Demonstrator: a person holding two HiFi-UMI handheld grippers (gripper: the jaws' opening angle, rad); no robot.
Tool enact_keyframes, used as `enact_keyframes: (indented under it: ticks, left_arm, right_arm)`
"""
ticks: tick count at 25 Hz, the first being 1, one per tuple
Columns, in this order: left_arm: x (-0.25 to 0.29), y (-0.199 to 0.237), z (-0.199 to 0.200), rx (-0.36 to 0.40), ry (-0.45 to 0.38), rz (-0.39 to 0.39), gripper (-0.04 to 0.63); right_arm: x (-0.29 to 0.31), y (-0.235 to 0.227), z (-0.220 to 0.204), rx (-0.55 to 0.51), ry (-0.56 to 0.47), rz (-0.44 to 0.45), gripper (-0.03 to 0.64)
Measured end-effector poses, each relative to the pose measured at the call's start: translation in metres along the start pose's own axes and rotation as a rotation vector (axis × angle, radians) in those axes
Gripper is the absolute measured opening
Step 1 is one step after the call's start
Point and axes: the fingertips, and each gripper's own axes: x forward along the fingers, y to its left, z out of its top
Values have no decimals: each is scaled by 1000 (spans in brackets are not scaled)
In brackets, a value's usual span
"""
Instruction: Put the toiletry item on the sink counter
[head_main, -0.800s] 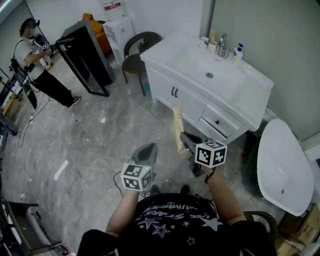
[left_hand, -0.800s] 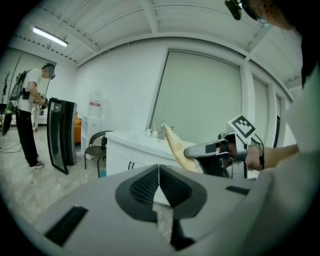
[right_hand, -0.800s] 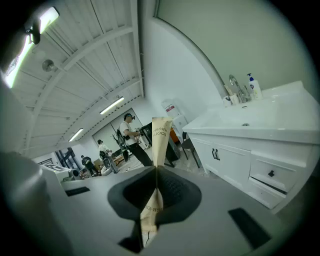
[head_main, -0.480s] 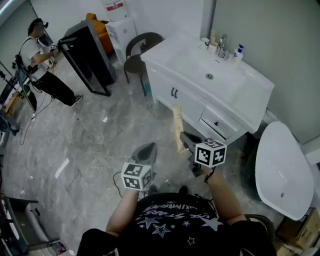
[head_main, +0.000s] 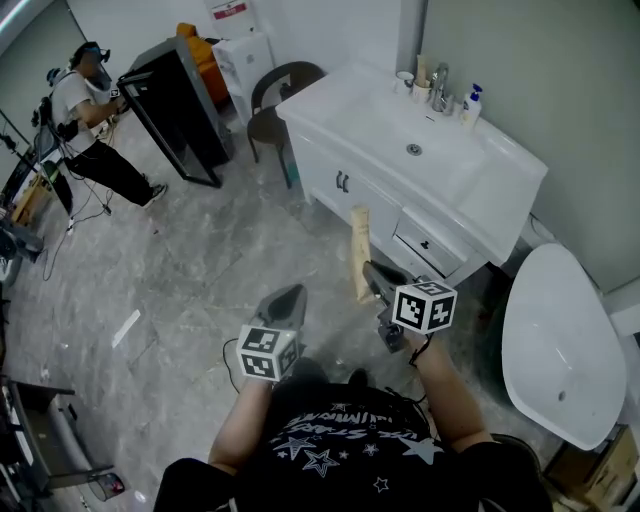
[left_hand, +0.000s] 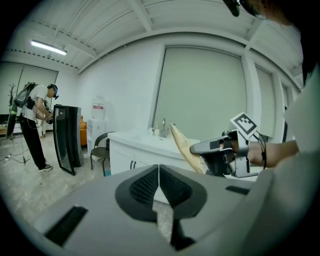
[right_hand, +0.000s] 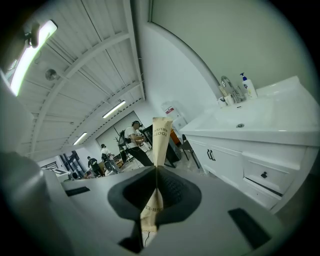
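A long tan paper toothbrush packet (head_main: 359, 252) stands pinched in my right gripper (head_main: 374, 276), its free end pointing toward the white sink cabinet. In the right gripper view the packet (right_hand: 159, 142) rises from between the closed jaws of that gripper (right_hand: 155, 186). My left gripper (head_main: 285, 305) hangs lower left over the floor, jaws shut with nothing in them (left_hand: 159, 184). The white sink counter (head_main: 500, 200) with its basin lies ahead and to the right, still a step away. In the left gripper view the packet (left_hand: 184, 145) appears beside the right gripper.
A tap, cups and a pump bottle (head_main: 471, 104) stand at the back of the counter. A dark chair (head_main: 272, 100) is left of the cabinet, a white tub (head_main: 560, 340) to the right. A person (head_main: 85, 125) works at a black stand (head_main: 175, 110) far left.
The view has shifted slightly; the sink cabinet sits a little closer. The packet stays gripped in my right gripper. The distant person has moved a little further back.
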Motion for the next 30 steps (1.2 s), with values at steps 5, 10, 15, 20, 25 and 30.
enact_keyframes:
  ticks: [5,10,15,20,25,30]
  left_arm:
    - [0,0,-6,-19,10,14,18]
    - [20,8,-5,-34,31,-9,18]
    - [57,22,4,-27,26,-48,18]
    - [93,64,18,-63,38,-64,18]
    - [132,116,37,-83,38,-69,20]
    - [165,166,58,-75,48,-83,18]
  right_arm:
    - [-3,-12,-5,24,6,-6,23]
    - [9,-24,-7,30,33,-31,23]
    - [31,-50,9,42,25,-73,23]
    - [77,-60,32,15,37,-77,23]
    - [137,-77,50,15,61,-94,23]
    - [194,-85,73,4,82,-115,23]
